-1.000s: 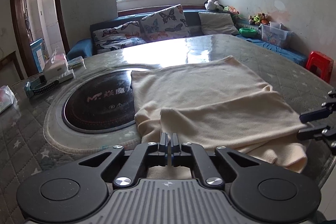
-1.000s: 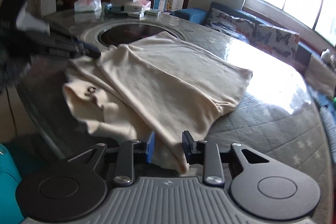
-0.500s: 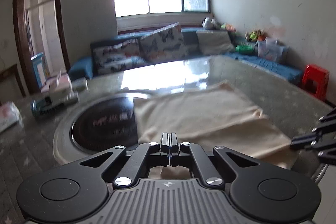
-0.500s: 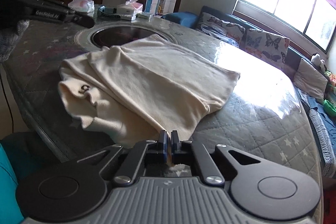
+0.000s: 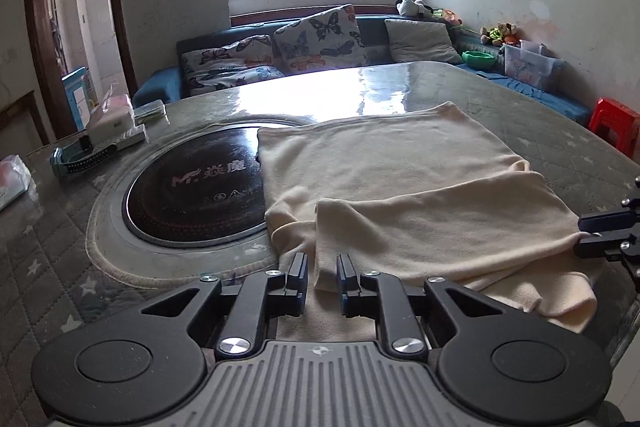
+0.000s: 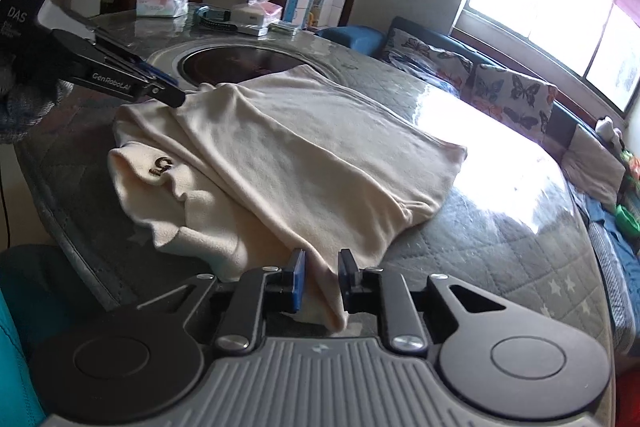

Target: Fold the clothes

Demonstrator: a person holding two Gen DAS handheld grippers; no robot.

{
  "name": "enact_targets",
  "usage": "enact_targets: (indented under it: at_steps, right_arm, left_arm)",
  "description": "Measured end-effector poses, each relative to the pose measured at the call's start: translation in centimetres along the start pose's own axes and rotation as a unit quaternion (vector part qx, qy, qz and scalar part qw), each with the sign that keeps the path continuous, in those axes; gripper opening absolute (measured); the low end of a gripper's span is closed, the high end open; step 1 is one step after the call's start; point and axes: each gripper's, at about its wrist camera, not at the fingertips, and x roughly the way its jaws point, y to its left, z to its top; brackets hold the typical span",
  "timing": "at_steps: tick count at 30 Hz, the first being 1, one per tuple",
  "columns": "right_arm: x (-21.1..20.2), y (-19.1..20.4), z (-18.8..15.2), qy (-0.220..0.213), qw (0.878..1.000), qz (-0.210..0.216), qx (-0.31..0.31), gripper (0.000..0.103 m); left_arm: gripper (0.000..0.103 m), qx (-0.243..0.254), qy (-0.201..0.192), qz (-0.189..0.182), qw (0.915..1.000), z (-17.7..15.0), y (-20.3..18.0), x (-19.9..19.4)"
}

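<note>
- White lettering reading "GenRoboLAI" or similar is seen on the side of the left gripper (image 6: pixel 170 95) in the right wrist view, and "DAS" is printed on its dark body higher up; smaller print under it cannot be read
- A dark mark shaped like "G" or "5" is stitched on the cream garment (image 6: pixel 304 163) near its collar end
- On the black induction hob (image 5: pixel 192 191) set into the table (image 5: pixel 568 147), a logo "MF" followed by Chinese characters is printed in pale lettering; the characters are partly covered by the cloth
- The garment is laid flat on the table, partly folded, with one edge lapped over the hob rim and its near part hung over the table edge
- The left gripper (image 5: pixel 322 273) is held with its jaws parted, and a folded corner of the garment is seen between the two fingers, not pinched
- The right gripper (image 6: pixel 322 279) is likewise parted, with a hanging fold of the cloth lying between its fingers
- In the left wrist view the right gripper (image 5: pixel 588 235) is seen at the far right, touching the garment's edge
- A tissue box (image 5: pixel 114 117) is stood beyond the hob, well apart from the garment
</note>
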Motion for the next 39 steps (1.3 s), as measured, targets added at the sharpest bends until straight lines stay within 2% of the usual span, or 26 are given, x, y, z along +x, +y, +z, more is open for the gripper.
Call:
enact_targets:
  at_steps: [2, 4, 5, 7, 11, 14, 17, 19, 23, 27, 32, 35, 39]
  right_arm:
    - [0.3, 0.3, 0.1, -0.001, 1.000, 0.000, -0.010, 0.016]
    - [0.5, 0.6, 0.1, -0.001, 1.000, -0.005, -0.023, 0.015]
    - [0.5, 0.6, 0.1, -0.003, 1.000, -0.006, -0.023, 0.008]
    - [0.2, 0.4, 0.3, -0.008, 1.000, -0.003, -0.016, 0.004]
    - [-1.0, -0.3, 0.6, -0.020, 1.000, -0.004, -0.009, 0.003]
    - [-1.3, -0.6, 0.4, -0.016, 1.000, 0.004, -0.006, 0.003]
    - [-0.6, -0.7, -0.1, 0.001, 1.000, 0.018, 0.001, 0.008]
    - [0.0, -1.5, 0.3, -0.001, 1.000, 0.019, 0.021, 0.012]
    - [1.4, -3.2, 1.0, -0.005, 0.998, 0.020, 0.063, 0.012]
    - [2.7, -4.9, 1.7, -0.009, 0.994, 0.022, 0.104, 0.012]
    - [4.3, -7.1, 2.5, -0.014, 0.987, 0.024, 0.155, 0.012]
    - [5.4, -7.8, 2.3, -0.007, 0.984, 0.021, 0.174, 0.012]
    - [5.0, -7.8, 2.0, -0.009, 0.986, 0.007, 0.169, 0.013]
  left_arm:
    - [0.014, 0.003, -0.001, -0.003, 1.0000, 0.0, -0.1, 0.1]
    - [0.003, 0.006, -0.004, -0.007, 0.9999, 0.0, -0.3, 0.1]
    - [0.002, 0.003, -0.009, -0.007, 0.9999, 0.2, -0.2, -0.2]
    - [0.001, -0.003, -0.019, -0.005, 0.9998, 0.6, -0.2, -1.0]
    - [0.001, -0.019, -0.041, -0.016, 0.9988, 1.5, 0.3, -3.5]
    - [0.001, -0.017, -0.027, -0.025, 0.9992, 1.2, 0.3, -3.7]
    - [0.004, -0.001, 0.006, -0.001, 1.0000, 0.0, 0.1, -2.2]
    - [0.005, -0.011, 0.022, -0.006, 0.9997, -0.2, 0.7, -1.7]
    - [0.005, -0.004, -0.009, -0.015, 0.9998, 0.7, 1.1, -2.8]
    - [0.005, 0.008, -0.027, -0.038, 0.9989, 2.2, 0.0, -1.9]
    - [0.006, 0.026, -0.007, -0.055, 0.9981, 2.4, -1.0, 1.9]
    - [0.006, 0.025, 0.018, -0.047, 0.9984, 1.8, -0.8, 3.8]
    - [0.007, 0.028, 0.010, -0.054, 0.9981, 1.4, -0.6, 3.1]
